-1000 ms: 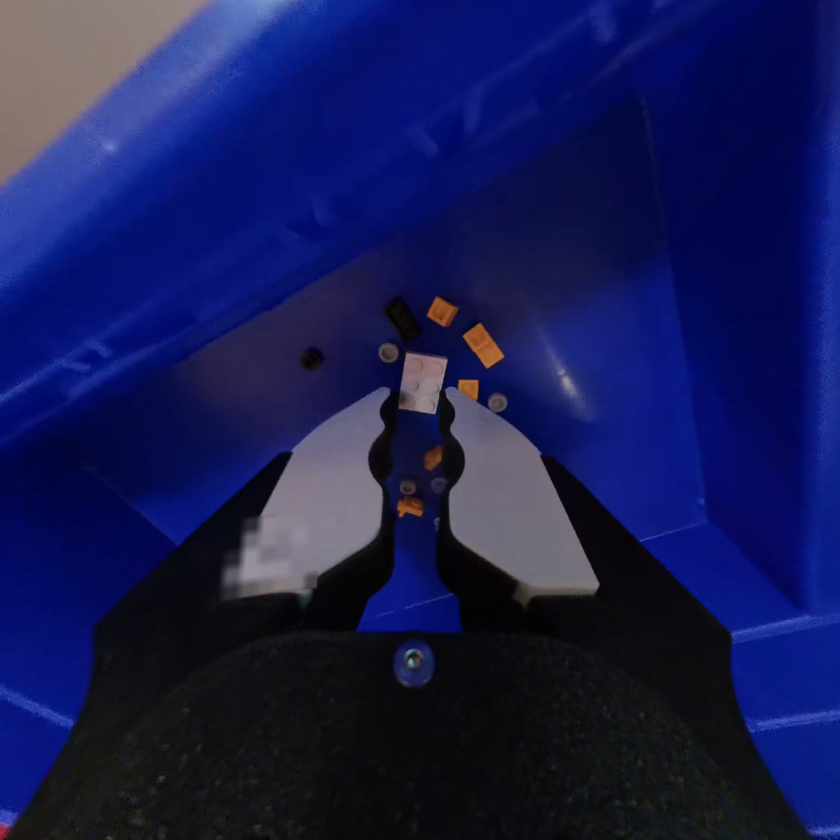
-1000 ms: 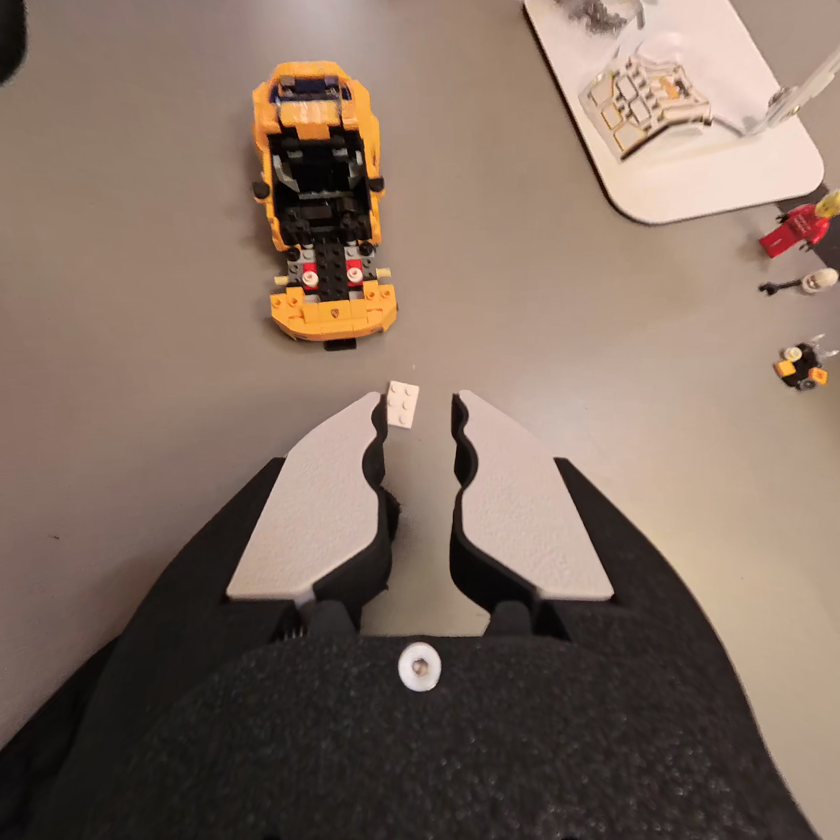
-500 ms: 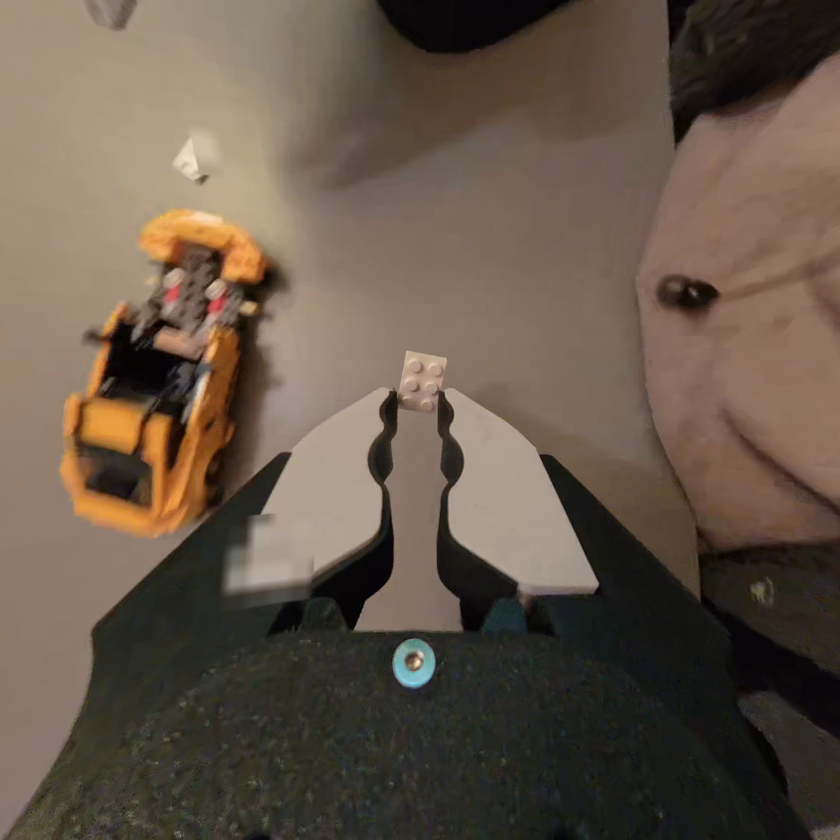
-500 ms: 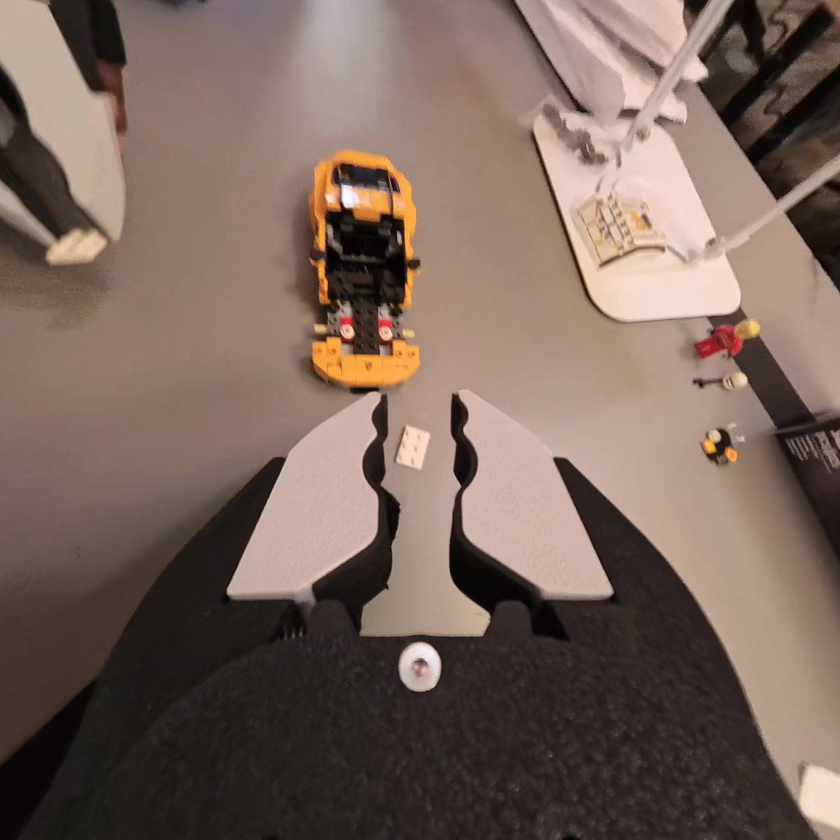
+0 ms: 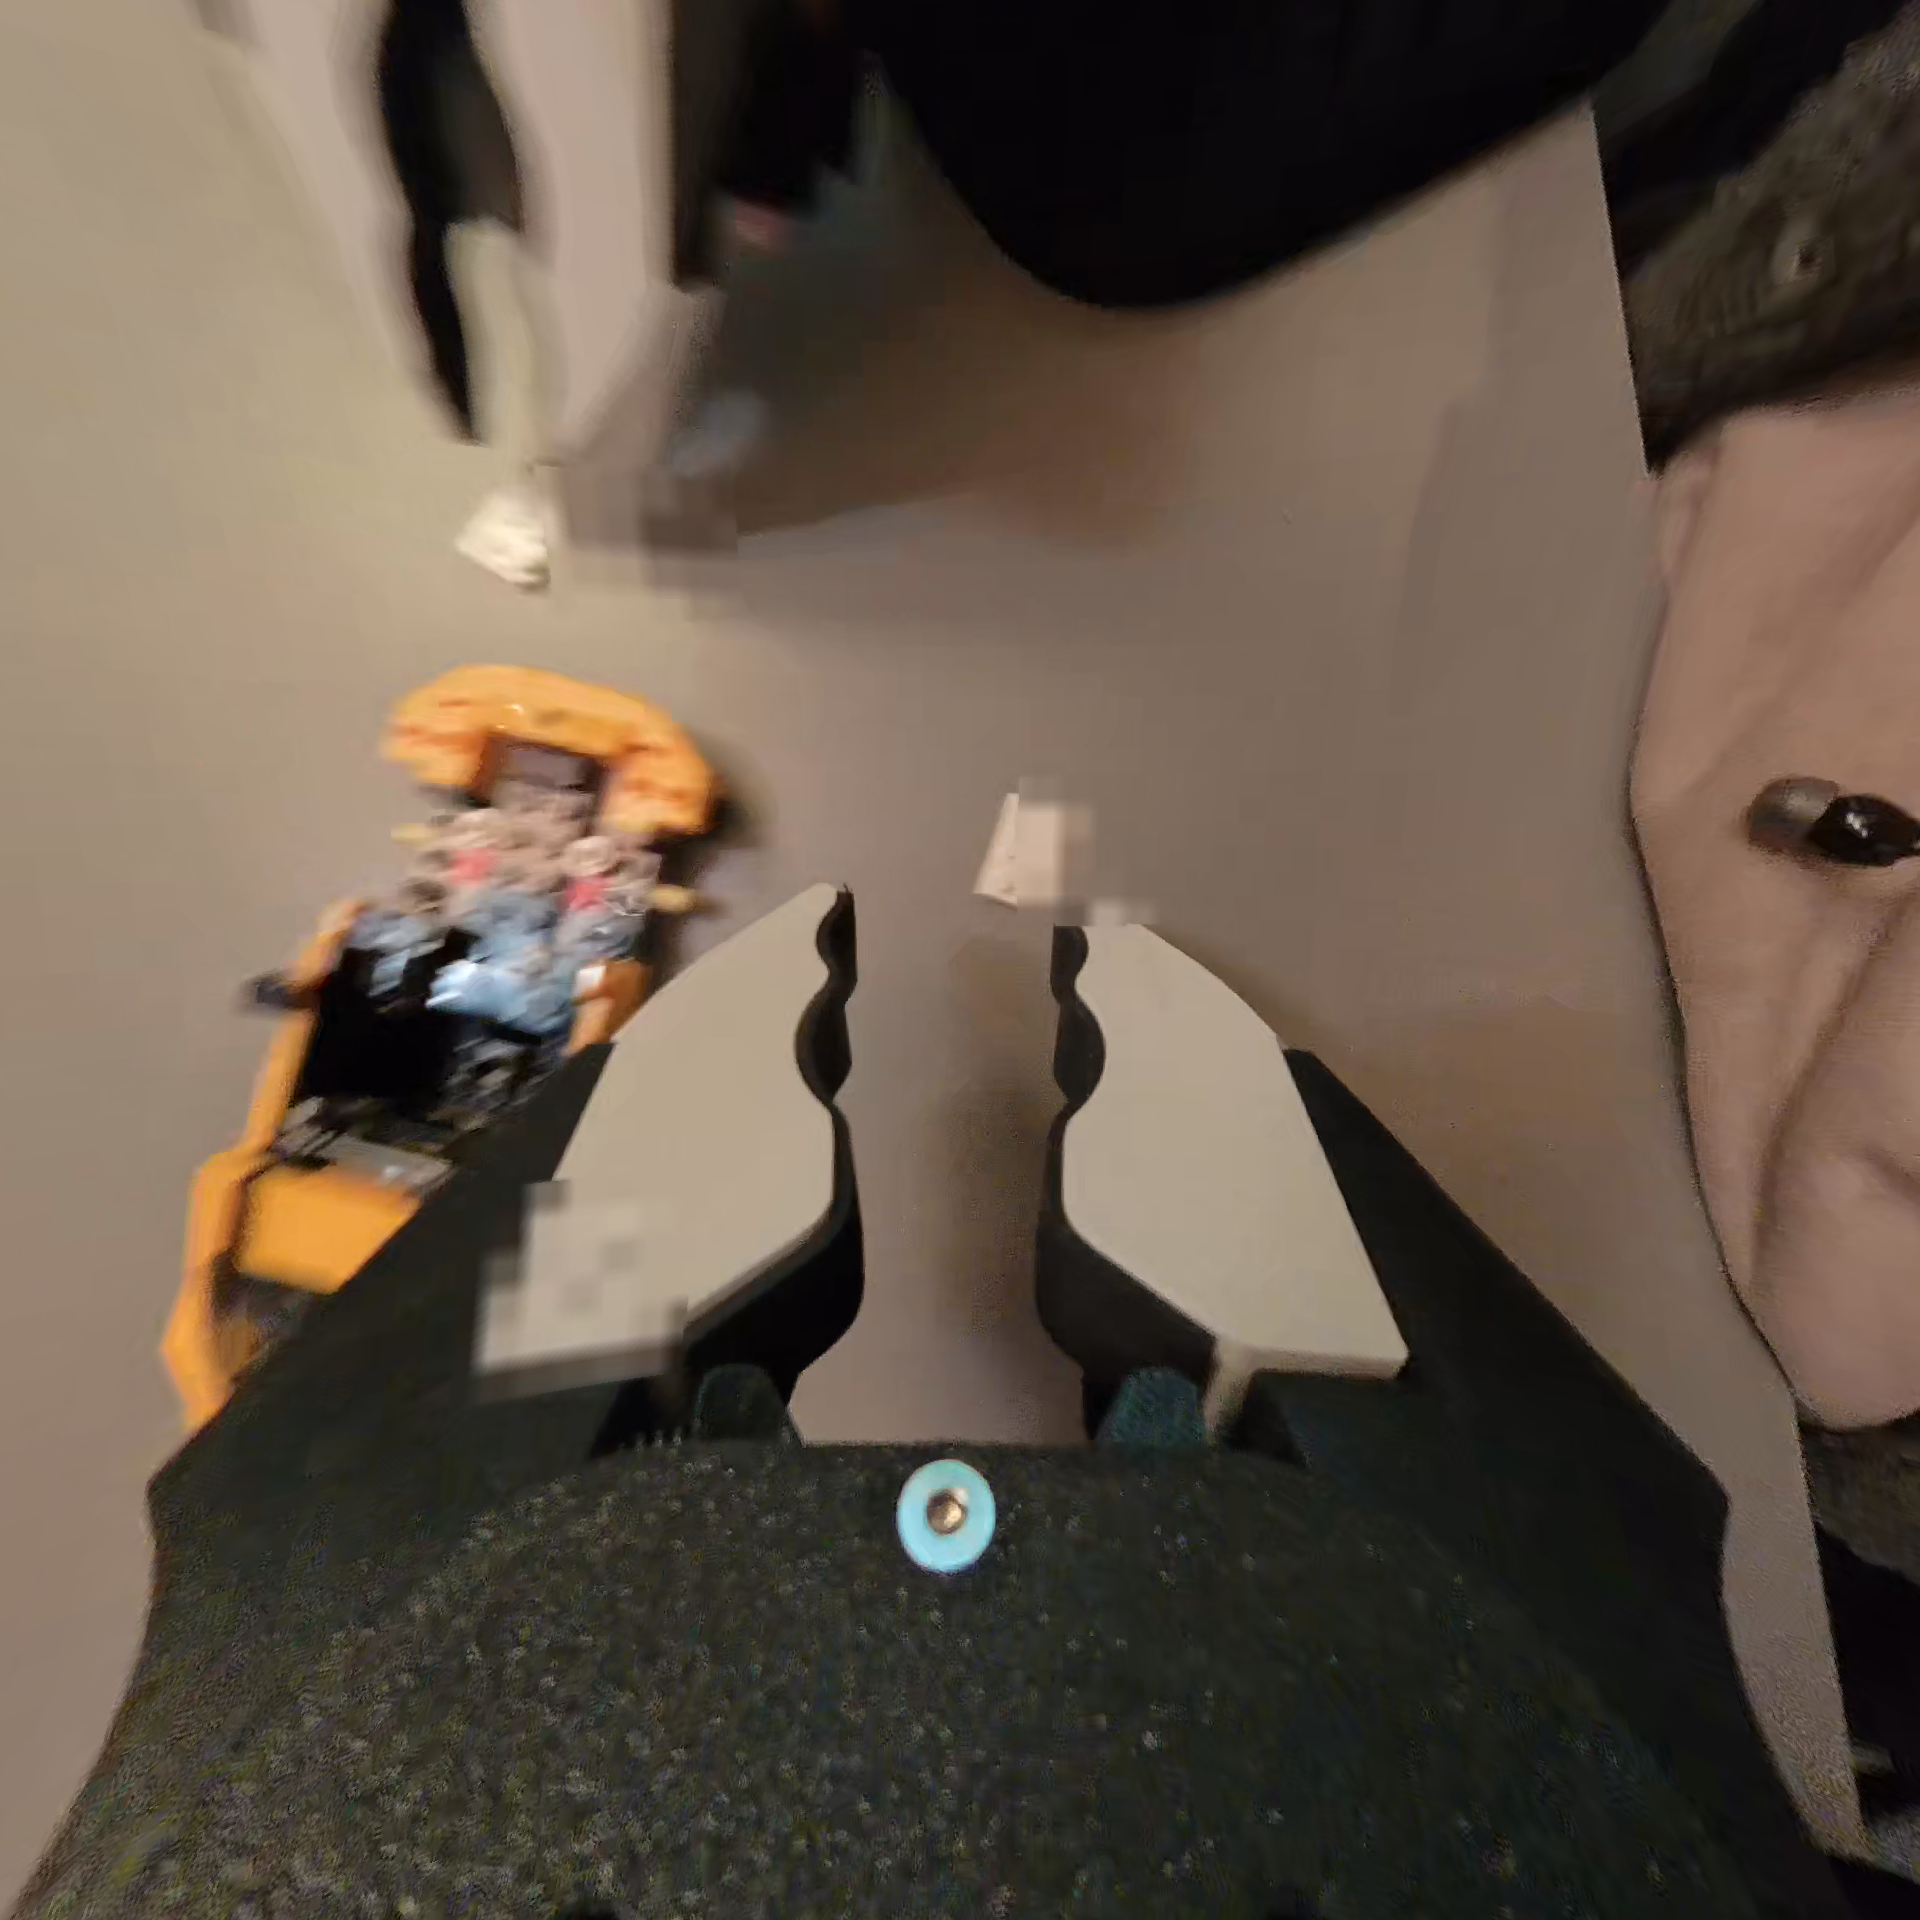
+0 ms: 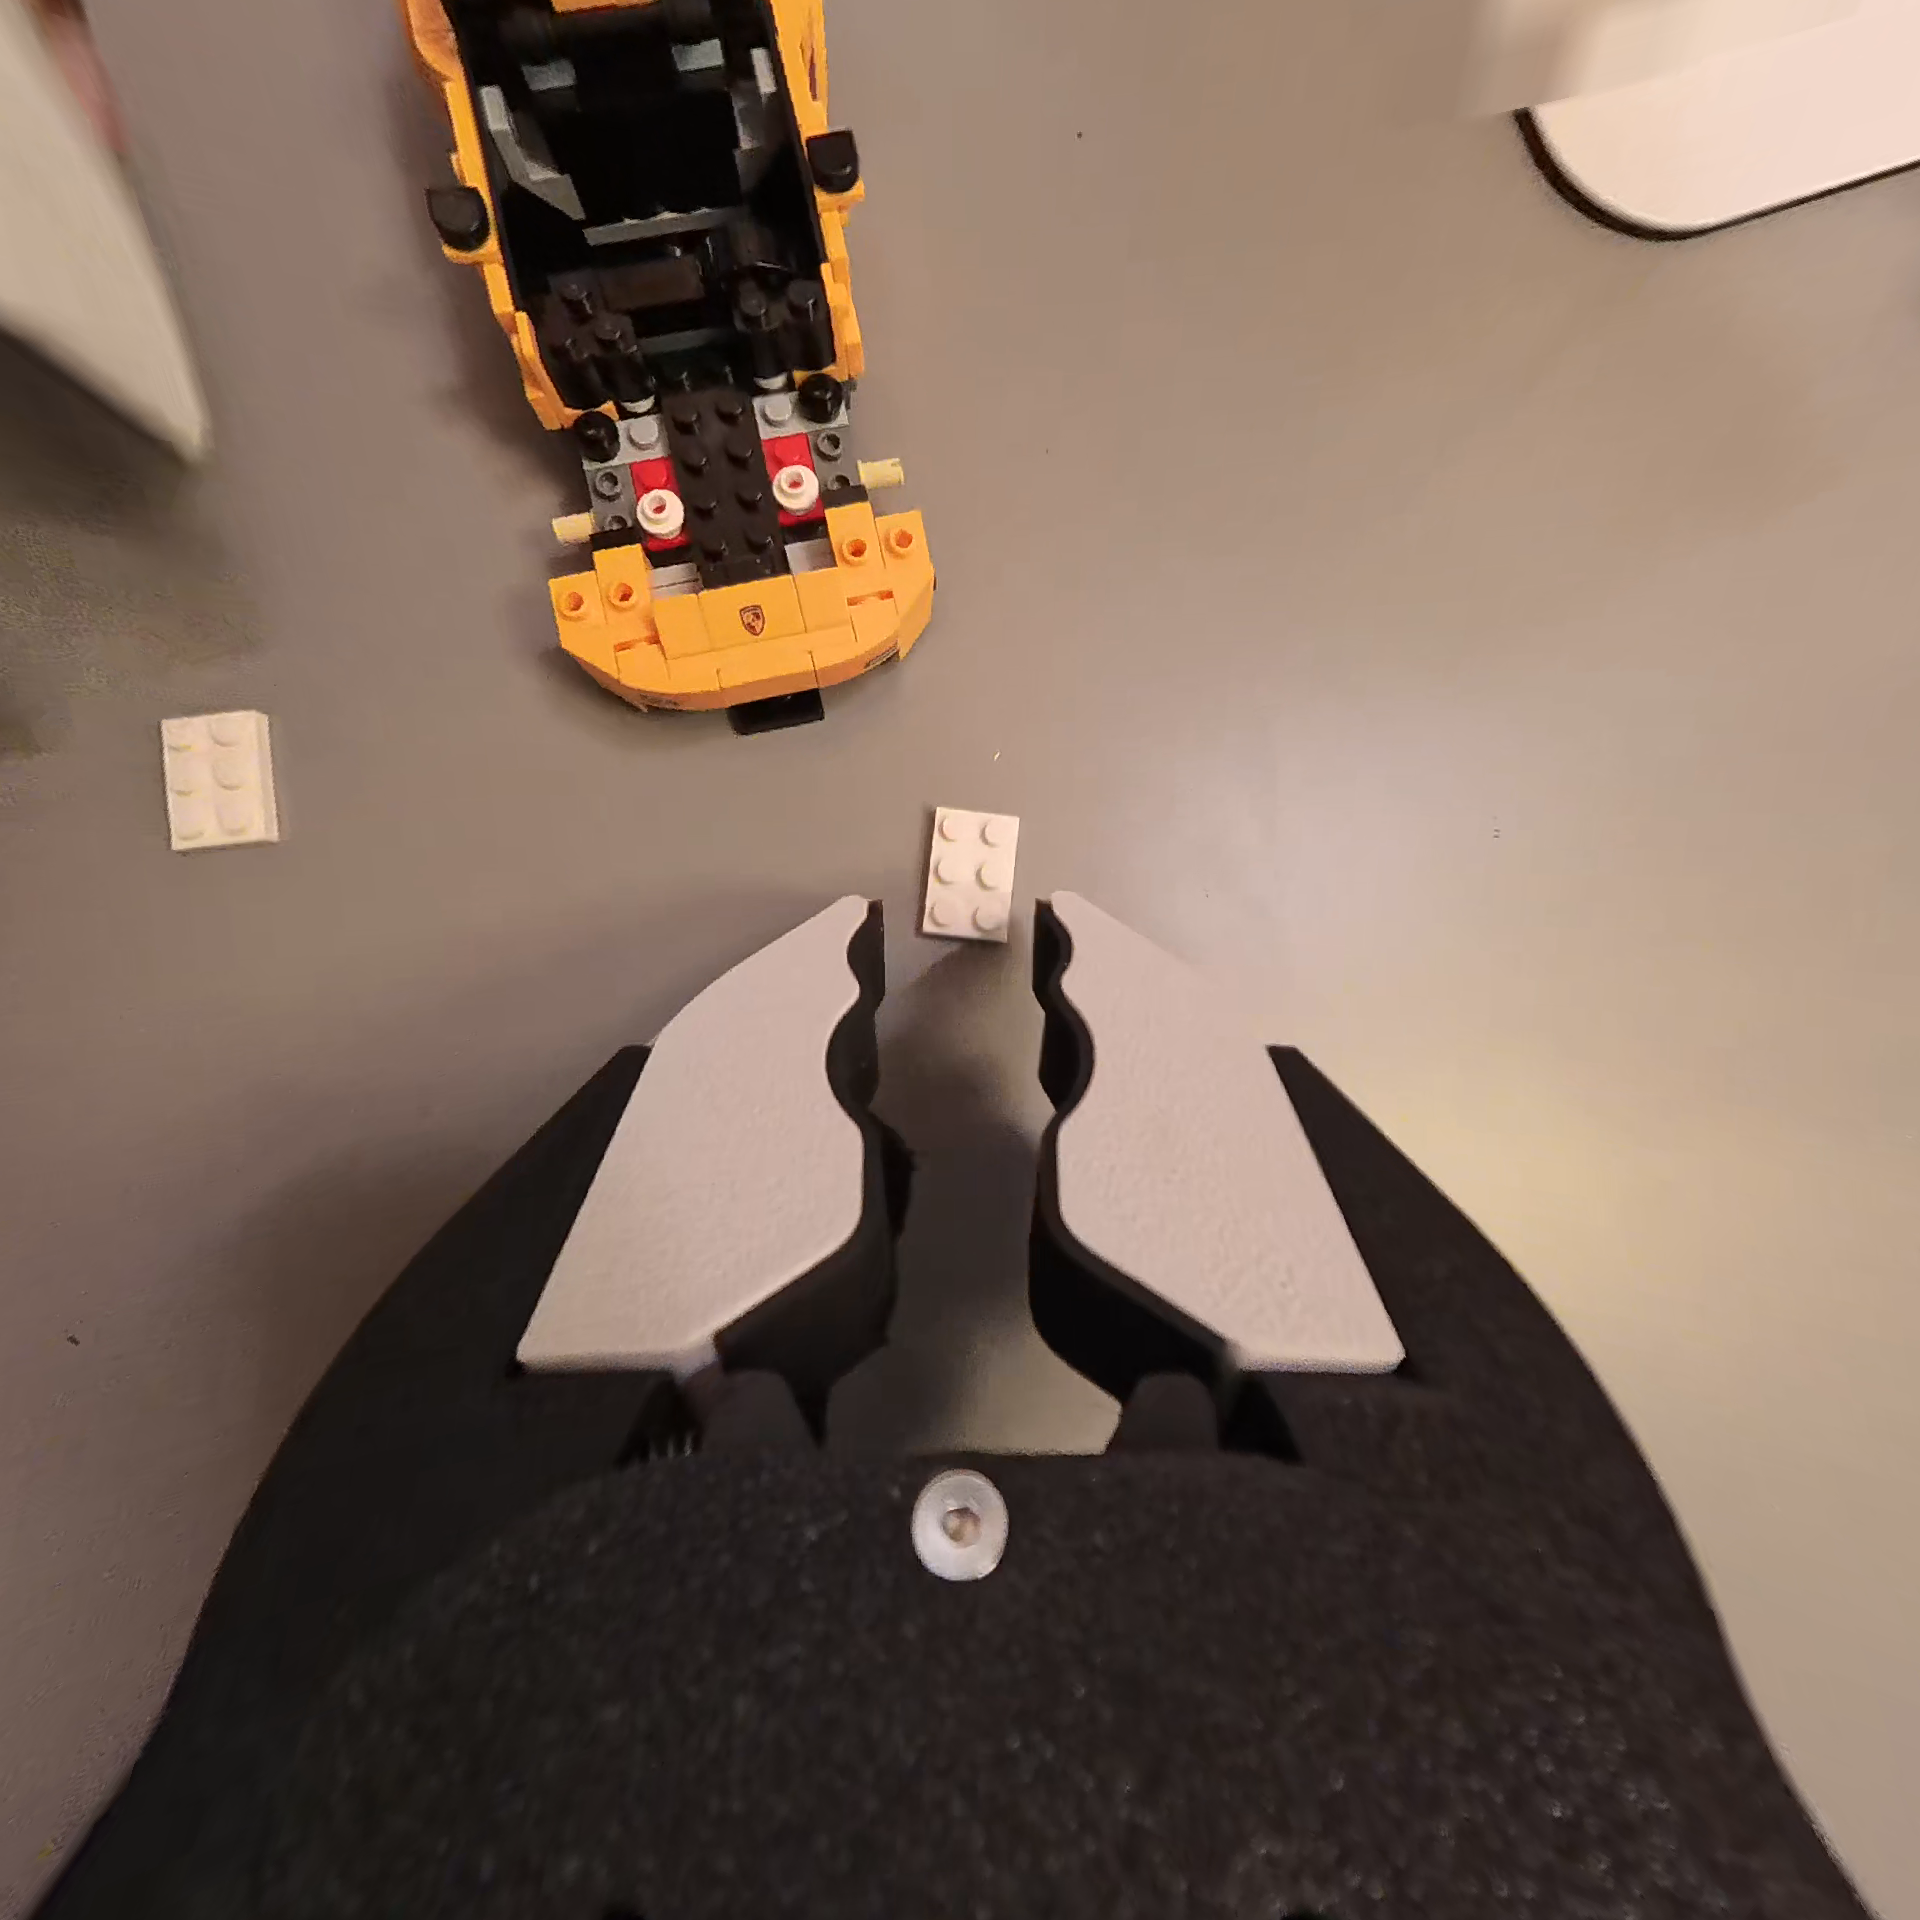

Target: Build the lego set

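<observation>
White 2x3 plate (image 6: 971, 875) lies flat on grey surface (image 6: 1455, 727), mid-frame, just ahead of right gripper (image 6: 958, 914) | fingers spread, empty, lined up to pinch it | second plate (image 6: 218, 779) far left | orange car (image 6: 717, 416) top centre | left gripper (image 5: 951, 935) spread, empty, view blurred

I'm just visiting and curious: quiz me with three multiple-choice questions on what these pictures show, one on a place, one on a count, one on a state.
1. Where does the small white studded plate lie?
A on the car
B on the grey table, just ahead of the right gripper
C in a bin

2. How many loose white plates show in the right wrist view?
A one
B two
C four

3. The orange toy car is:
A unfinished, studs bare
B finished
C upside down

B: it lies at the jaws' tips.
B: a second lies left.
A: its inside is open.
</observation>
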Available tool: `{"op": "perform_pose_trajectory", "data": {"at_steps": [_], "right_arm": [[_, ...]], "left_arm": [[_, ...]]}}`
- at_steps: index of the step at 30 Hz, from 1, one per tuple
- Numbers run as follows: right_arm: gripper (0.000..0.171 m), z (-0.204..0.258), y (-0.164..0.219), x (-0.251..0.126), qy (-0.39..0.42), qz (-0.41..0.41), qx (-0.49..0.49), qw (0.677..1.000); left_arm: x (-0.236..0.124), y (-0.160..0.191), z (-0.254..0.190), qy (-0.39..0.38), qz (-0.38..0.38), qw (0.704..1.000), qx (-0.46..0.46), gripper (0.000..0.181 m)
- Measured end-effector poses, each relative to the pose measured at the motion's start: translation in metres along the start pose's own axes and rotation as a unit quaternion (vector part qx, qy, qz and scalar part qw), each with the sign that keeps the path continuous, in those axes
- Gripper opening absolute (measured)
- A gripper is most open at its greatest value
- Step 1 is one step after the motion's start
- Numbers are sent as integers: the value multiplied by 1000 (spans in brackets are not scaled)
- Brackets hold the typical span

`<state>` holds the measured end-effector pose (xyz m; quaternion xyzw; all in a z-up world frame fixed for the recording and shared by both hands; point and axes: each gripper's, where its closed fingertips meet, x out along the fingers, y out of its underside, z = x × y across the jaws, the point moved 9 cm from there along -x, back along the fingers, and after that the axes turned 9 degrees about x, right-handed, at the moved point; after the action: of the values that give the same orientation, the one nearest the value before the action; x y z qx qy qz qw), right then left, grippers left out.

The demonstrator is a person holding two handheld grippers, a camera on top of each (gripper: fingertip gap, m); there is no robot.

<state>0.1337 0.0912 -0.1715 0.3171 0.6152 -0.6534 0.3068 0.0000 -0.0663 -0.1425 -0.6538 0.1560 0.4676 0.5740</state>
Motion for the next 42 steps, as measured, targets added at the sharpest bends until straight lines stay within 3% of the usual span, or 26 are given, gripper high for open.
{"op": "perform_pose_trajectory", "data": {"at_steps": [4, 7, 11, 14, 19, 34, 42], "right_arm": [[27, -1, -4, 7, 1, 15, 6, 1000], [27, 0, -7, 11, 3, 26, 5, 1000], [25, -1, -9, 13, -10, 35, 11, 999], [23, -4, -11, 13, -30, 42, 19, 998], [20, -6, -13, 14, -44, 52, -7, 998], [15, -13, -12, 10, -80, 8, -20, 997], [15, -14, -39, -8, -85, -32, -48, 995]], "left_arm": [[-41, 26, 38, -100, -84, 991, -40, 44], [-54, 58, 64, -153, -109, 979, -76, 59], [-45, 89, 75, -120, -104, 981, -115, 88], [-30, 98, 75, -94, -76, 988, -101, 91], [-19, 98, 77, -91, -59, 991, -82, 80], [-19, 90, 44, -118, -41, 986, -111, 79], [-20, 90, 39, -133, -42, 982, -127, 79]]}}
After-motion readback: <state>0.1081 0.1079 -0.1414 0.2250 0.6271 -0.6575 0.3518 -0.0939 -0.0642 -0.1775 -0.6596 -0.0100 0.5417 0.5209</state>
